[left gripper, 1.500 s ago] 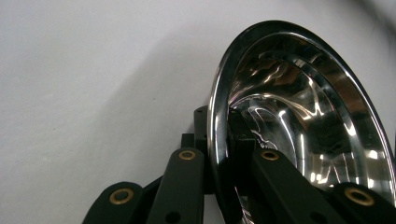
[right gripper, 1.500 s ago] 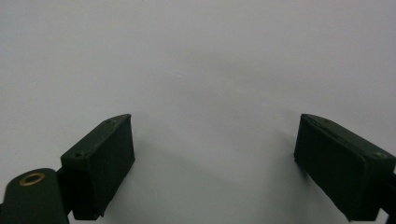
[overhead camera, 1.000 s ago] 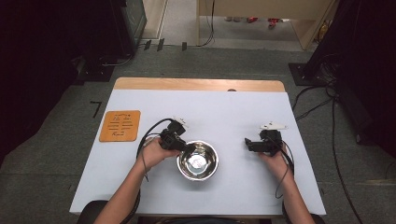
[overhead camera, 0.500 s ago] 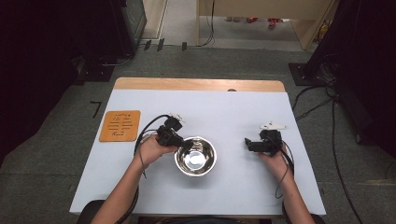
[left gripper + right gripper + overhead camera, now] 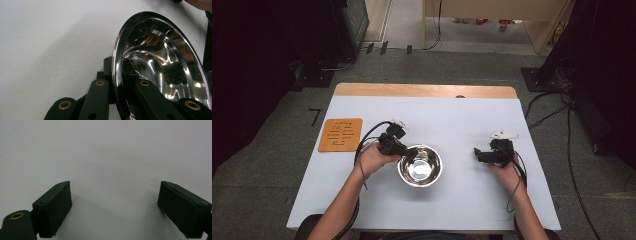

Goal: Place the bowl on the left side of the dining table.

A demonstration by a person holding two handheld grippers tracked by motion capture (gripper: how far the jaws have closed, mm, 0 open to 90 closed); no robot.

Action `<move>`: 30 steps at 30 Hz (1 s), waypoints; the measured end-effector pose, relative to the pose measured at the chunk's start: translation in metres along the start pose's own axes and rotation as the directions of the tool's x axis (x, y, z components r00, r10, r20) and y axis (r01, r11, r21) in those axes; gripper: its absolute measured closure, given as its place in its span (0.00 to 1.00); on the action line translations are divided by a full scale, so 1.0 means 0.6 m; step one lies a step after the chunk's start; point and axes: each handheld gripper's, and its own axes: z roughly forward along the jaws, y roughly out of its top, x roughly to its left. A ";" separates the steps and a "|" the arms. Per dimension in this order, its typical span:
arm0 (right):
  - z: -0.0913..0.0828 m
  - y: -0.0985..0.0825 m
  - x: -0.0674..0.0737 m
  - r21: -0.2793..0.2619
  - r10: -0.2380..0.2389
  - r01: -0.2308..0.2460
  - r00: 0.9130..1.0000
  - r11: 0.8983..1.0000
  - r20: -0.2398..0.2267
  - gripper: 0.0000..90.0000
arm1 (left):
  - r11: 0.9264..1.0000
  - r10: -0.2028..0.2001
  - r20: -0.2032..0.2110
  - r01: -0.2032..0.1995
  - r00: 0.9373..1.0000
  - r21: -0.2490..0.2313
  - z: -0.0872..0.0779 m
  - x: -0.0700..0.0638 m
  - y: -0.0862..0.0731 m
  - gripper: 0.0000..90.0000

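Note:
A shiny steel bowl [image 5: 420,166] sits on the white table [image 5: 447,120], just in front of the person. My left gripper [image 5: 409,154] is shut on the bowl's left rim. In the left gripper view one jaw lies outside the bowl [image 5: 162,62] and the other inside it, with the left gripper [image 5: 117,67] pinching the rim between them. My right gripper [image 5: 477,154] rests to the right of the bowl, pointing toward it and well apart from it. In the right gripper view the right gripper [image 5: 115,202] stands open over bare table, with nothing between its jaws.
An orange square board [image 5: 340,134] lies at the table's left side. A wooden strip [image 5: 422,90] runs along the far edge. Cables [image 5: 552,107] trail on the floor to the right of the table.
The left hand and the bowl in its grip have shifted slightly away from the person. The right gripper has kept still.

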 end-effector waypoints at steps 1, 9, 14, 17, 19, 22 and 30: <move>0.000 0.000 0.000 0.000 0.000 0.000 1.000 1.000 0.000 0.13 | 1.000 -0.001 0.000 0.001 1.000 0.000 -0.001 0.001 0.000 0.97; 0.000 0.000 0.000 0.000 -0.001 0.001 1.000 1.000 0.000 0.13 | 0.999 -0.034 -0.017 0.034 0.999 -0.005 -0.014 0.011 -0.003 0.97; 0.000 0.000 0.000 0.000 -0.001 0.001 1.000 1.000 0.001 0.13 | 0.999 -0.037 -0.021 0.037 0.999 -0.008 -0.020 0.015 -0.004 0.97; 0.000 0.000 0.000 0.000 -0.001 0.001 1.000 1.000 0.001 0.13 | 0.999 -0.039 -0.026 0.039 0.999 -0.012 -0.024 0.018 -0.005 0.97; 0.000 0.000 0.000 0.000 -0.001 0.001 1.000 1.000 0.001 0.13 | 0.999 -0.040 -0.027 0.040 0.999 -0.013 -0.027 0.019 -0.006 0.97; 0.000 0.000 0.000 0.000 -0.001 0.001 1.000 1.000 0.001 0.13 | 0.999 -0.040 -0.033 0.040 0.999 -0.016 -0.033 0.022 -0.007 0.97; 0.000 0.000 0.000 0.000 -0.001 0.001 1.000 1.000 0.001 0.13 | 0.999 -0.047 -0.046 0.045 0.998 -0.030 -0.044 0.029 -0.008 0.97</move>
